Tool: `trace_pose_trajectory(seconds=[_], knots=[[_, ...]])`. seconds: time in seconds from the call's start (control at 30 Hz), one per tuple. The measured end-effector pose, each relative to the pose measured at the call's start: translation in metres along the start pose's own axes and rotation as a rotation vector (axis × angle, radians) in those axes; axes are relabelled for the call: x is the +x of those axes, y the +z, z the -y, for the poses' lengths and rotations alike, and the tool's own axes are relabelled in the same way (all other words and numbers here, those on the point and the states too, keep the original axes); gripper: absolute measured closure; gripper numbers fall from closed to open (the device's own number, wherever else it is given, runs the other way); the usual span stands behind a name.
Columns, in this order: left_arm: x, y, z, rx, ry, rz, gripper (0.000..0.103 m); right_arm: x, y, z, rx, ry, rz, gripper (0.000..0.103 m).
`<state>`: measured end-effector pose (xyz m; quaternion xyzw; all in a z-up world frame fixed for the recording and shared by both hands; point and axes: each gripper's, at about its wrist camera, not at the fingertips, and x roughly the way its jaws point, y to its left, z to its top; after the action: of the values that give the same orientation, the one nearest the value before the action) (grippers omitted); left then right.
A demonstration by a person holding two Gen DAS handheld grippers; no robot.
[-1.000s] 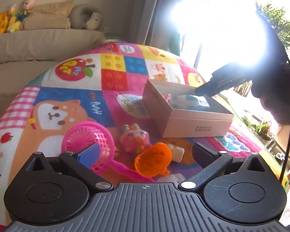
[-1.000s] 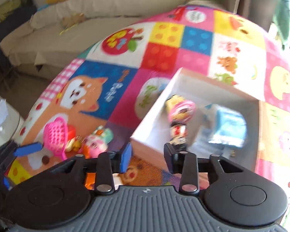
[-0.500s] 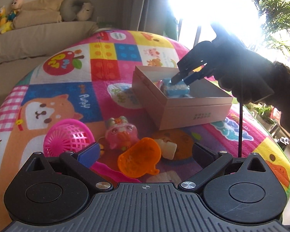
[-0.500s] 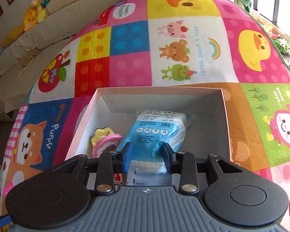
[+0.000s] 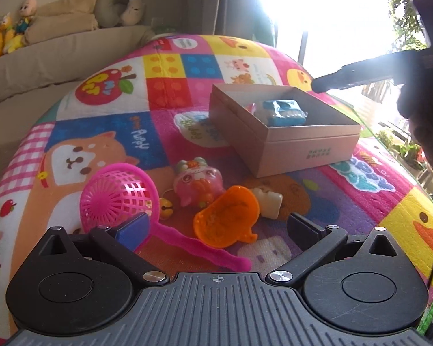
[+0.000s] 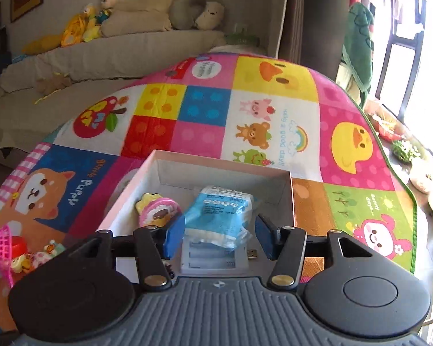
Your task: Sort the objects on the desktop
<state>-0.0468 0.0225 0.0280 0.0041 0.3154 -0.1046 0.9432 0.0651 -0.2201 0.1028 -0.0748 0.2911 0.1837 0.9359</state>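
Note:
An open cardboard box (image 5: 311, 147) sits on the colourful play mat; it also shows in the right wrist view (image 6: 291, 199). Inside lie a blue tissue packet (image 6: 220, 213), also in the left wrist view (image 5: 284, 109), and a pink-yellow toy (image 6: 156, 212). My right gripper (image 6: 219, 238) is open above the box, clear of the packet; it shows as a dark shape in the left wrist view (image 5: 360, 73). My left gripper (image 5: 216, 227) is open and empty, low over a pink sieve (image 5: 118, 199), an orange scoop (image 5: 226, 219), a pink figure (image 5: 197, 181) and a cream toy (image 5: 268, 200).
A small bell (image 5: 166, 208) lies by the sieve. A USB stick (image 6: 252, 252) lies in the box. A beige sofa (image 5: 57, 46) with plush toys stands behind the mat. Plants and dishes (image 6: 404, 150) lie off the mat's right edge by the bright window.
My right gripper opened, let the blue packet go into the box, and rose away from it. My left gripper stayed open over the toys.

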Motion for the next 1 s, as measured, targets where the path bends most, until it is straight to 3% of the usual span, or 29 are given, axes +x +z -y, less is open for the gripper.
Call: trace_pose_trajectory(seconds=[0.07, 0.17, 0.27, 0.43, 0.5, 0.63, 0.77, 0.87, 0.9, 0.97, 1.0], knots=[[0.0, -0.002, 0.001, 0.016, 0.016, -0.014, 0.0, -0.025, -0.02, -0.021, -0.047, 0.096, 0.034, 0.033], [-0.003, -0.007, 0.003, 0.04, 0.038, -0.031, 0.0, -0.03, -0.047, -0.052, -0.108, 0.211, -0.007, 0.034], [-0.009, -0.01, 0.004, 0.063, 0.066, -0.038, 0.0, -0.01, -0.064, -0.077, -0.149, 0.281, -0.078, 0.047], [-0.017, -0.007, 0.004, 0.072, 0.091, -0.035, 0.0, 0.02, -0.077, -0.091, -0.098, 0.354, -0.139, 0.068], [-0.016, -0.004, 0.006, 0.077, 0.089, -0.032, 0.0, 0.024, -0.081, -0.092, -0.092, 0.353, -0.151, 0.077], [-0.005, 0.0, 0.016, 0.092, 0.045, -0.031, 0.0, 0.01, -0.086, -0.075, -0.056, 0.332, -0.123, 0.077], [0.015, 0.001, 0.027, 0.101, 0.02, -0.056, 0.0, -0.006, -0.096, -0.046, -0.022, 0.24, -0.111, 0.077], [0.028, 0.003, 0.033, 0.113, 0.047, -0.058, 0.0, -0.012, -0.108, -0.027, 0.01, 0.149, -0.113, 0.077], [0.03, 0.004, 0.035, 0.114, 0.046, -0.061, 0.0, -0.014, -0.112, -0.021, 0.027, 0.129, -0.118, 0.073], [0.034, 0.006, 0.038, 0.112, 0.028, -0.07, 0.0, -0.016, -0.119, -0.009, 0.079, 0.105, -0.128, 0.05], [0.036, 0.007, 0.039, 0.11, 0.014, -0.08, 0.0, -0.017, -0.123, -0.004, 0.108, 0.1, -0.125, 0.032]])
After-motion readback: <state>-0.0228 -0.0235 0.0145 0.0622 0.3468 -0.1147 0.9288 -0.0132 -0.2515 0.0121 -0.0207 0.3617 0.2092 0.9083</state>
